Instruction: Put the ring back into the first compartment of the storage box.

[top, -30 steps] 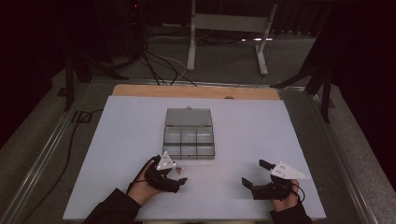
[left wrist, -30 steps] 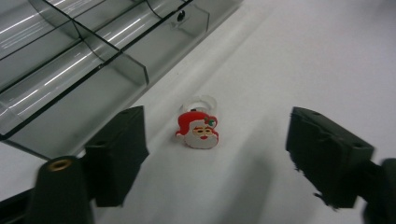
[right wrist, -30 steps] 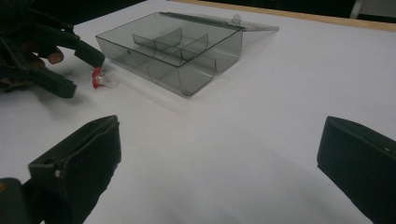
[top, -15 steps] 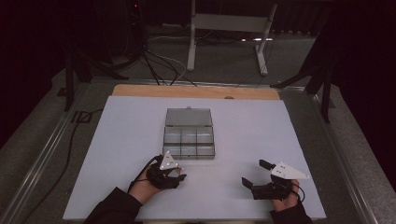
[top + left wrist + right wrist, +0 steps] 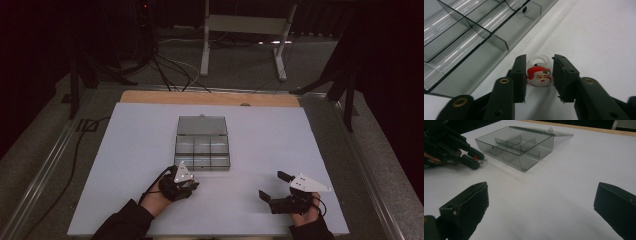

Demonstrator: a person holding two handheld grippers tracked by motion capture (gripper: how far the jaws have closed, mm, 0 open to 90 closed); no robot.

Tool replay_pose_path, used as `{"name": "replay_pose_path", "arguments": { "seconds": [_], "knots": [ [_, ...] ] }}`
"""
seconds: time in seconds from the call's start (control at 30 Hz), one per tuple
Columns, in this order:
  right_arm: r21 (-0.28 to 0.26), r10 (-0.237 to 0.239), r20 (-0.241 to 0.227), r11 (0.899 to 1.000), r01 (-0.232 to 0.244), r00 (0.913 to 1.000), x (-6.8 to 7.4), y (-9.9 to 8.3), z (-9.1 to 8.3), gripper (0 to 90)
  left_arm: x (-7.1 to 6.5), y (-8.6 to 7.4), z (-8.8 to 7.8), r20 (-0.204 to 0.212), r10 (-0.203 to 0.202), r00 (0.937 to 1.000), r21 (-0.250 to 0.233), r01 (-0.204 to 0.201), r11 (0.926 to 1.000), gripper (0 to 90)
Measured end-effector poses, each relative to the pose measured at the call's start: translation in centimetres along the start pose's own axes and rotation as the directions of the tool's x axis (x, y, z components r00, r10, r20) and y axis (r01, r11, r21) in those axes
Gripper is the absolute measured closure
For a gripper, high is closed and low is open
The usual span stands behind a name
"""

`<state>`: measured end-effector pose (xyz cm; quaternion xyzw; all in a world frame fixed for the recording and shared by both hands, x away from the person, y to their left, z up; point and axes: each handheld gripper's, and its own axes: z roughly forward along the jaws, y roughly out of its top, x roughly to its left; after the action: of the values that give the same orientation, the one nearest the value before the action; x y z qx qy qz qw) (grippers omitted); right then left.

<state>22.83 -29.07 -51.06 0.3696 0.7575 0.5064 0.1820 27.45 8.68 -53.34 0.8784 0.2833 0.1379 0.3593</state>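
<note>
A small Santa-face ring (image 5: 539,76) with a clear band lies on the white table just in front of a clear, compartmented plastic box (image 5: 202,145) whose lid is folded back. My left gripper (image 5: 539,60) is lowered over the ring, one black jaw on each side. The left jaw is almost against the ring and a thin gap shows at the right one. In the high view my left gripper (image 5: 193,183) sits at the box's near left corner. My right gripper (image 5: 273,185) rests at the near right with its jaws wide apart and nothing between them.
The box (image 5: 524,157) is divided into several compartments, which look bare. A wooden strip (image 5: 210,98) runs along the table's far edge. Metal rails flank both sides. A stand and cables are on the floor beyond.
</note>
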Motion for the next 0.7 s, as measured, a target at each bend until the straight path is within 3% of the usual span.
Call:
{"name": "replay_pose_path", "arguments": {
  "seconds": [0.43, 0.7],
  "knots": [
    [-0.002, -0.001, -0.001, 1.0, 0.001, 1.0, 0.0, 0.0, 0.0, 0.0, 0.1, 0.2, -0.2, 0.005, -0.009, 0.9999, 0.009, 0.009, 0.9999, 73.3],
    [-0.005, -0.001, 0.001, 1.0, 0.001, 1.0, 0.0, 0.0, -0.1, 0.0, -0.2, 0.6, -1.1, 0.024, 0.007, 0.9997, -0.022, -0.007, 0.9997, 73.5]
  ]
}}
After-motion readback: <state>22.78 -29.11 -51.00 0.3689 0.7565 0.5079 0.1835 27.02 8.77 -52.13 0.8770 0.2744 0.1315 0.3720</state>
